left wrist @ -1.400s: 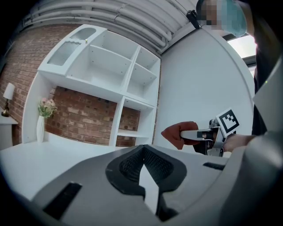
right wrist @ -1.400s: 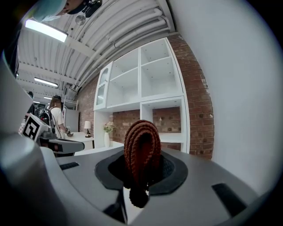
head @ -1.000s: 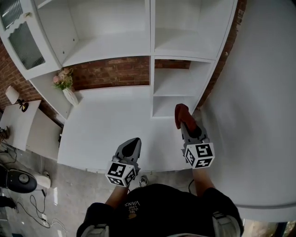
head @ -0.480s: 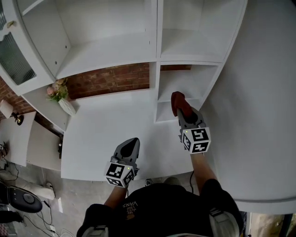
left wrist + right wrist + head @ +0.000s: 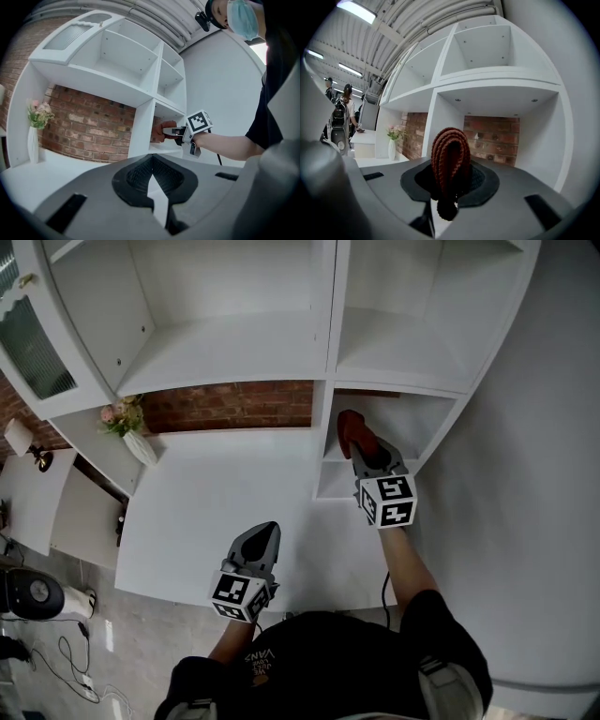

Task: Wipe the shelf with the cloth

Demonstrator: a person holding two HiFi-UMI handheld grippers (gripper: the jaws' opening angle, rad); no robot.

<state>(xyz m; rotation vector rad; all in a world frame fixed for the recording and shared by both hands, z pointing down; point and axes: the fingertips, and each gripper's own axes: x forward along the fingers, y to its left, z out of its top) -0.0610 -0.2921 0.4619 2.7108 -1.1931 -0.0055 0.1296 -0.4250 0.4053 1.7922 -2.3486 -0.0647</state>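
Note:
A rust-brown knitted cloth [image 5: 352, 430] is folded over and pinched in my right gripper [image 5: 360, 443], which is shut on it. The same cloth [image 5: 450, 161] fills the middle of the right gripper view, and the cloth [image 5: 158, 131] shows small in the left gripper view. It is held at the mouth of a small cubby of the white shelf unit [image 5: 398, 420], above the cubby's floor. My left gripper [image 5: 263, 540] hangs low over the white counter [image 5: 206, 512], shut and holding nothing.
A white vase of pink flowers [image 5: 131, 430] stands at the counter's far left against a brick wall [image 5: 234, 404]. A glass-fronted cabinet door [image 5: 33, 338] is at the upper left. People stand by a side table [image 5: 363, 137] far left in the right gripper view.
My right gripper has carried the cloth up and forward, from above the counter to the mouth of the cubby. The left gripper has stayed in about the same place.

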